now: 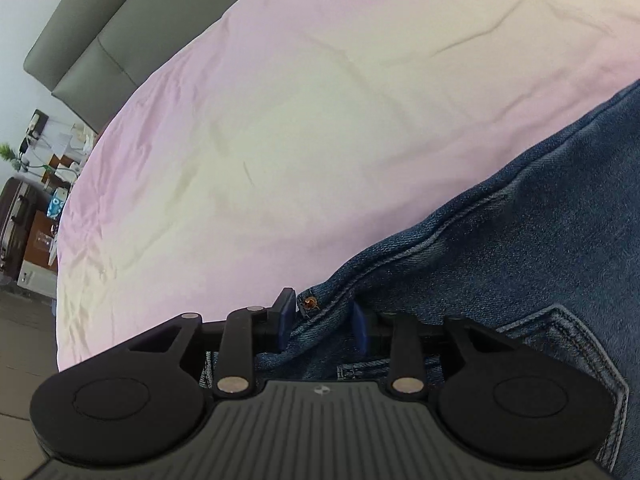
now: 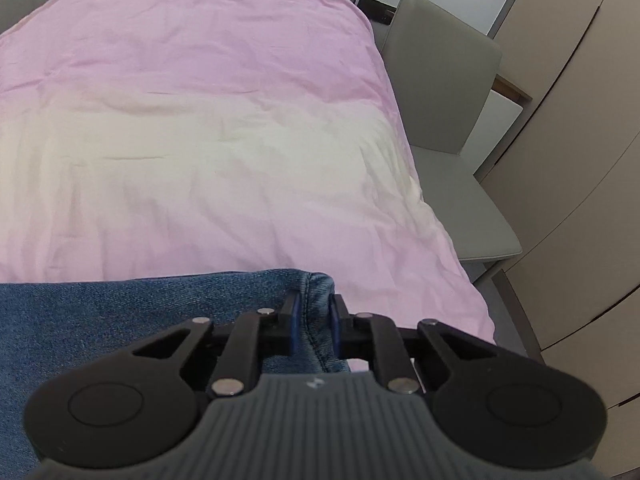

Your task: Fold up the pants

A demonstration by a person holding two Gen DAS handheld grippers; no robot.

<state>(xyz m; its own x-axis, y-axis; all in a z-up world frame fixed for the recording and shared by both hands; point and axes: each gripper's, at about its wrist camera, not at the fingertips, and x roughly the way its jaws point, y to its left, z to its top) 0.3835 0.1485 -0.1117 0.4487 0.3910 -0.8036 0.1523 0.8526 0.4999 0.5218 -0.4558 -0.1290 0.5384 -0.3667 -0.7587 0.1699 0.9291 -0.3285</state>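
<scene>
In the left wrist view, a dark suitcase (image 1: 16, 228) is standing at the far left edge beside a cluttered shelf, and a grey padded headboard (image 1: 120, 28) is slanting across the upper left corner. The pink and cream bed sheet (image 1: 280, 140) is filling the middle of the frame, wrinkled in shallow creases. The blue denim pants (image 1: 540, 240) are lying on the bed at the right and lower right, with a seam running diagonally up toward the right edge and a stitched pocket showing at the lower right. At the bottom centre the left tool (image 1: 322, 318) is pinching a bunched fold of the denim next to a copper rivet (image 1: 309, 302), its 2 blue pads sitting partly apart with cloth filling the gap between them. In the right wrist view, the pants (image 2: 120, 320) are spreading across the lower left of the frame, on the sheet (image 2: 200, 140) that is covering the left and centre. At the bottom centre the right tool (image 2: 315, 320) is gripping a rolled hem edge of the denim, its pads narrowly apart with the fabric pressed between them. To the right of the bed a grey chair (image 2: 440, 100) is standing, and beige cabinet doors (image 2: 580, 160) are lining the right edge.
</scene>
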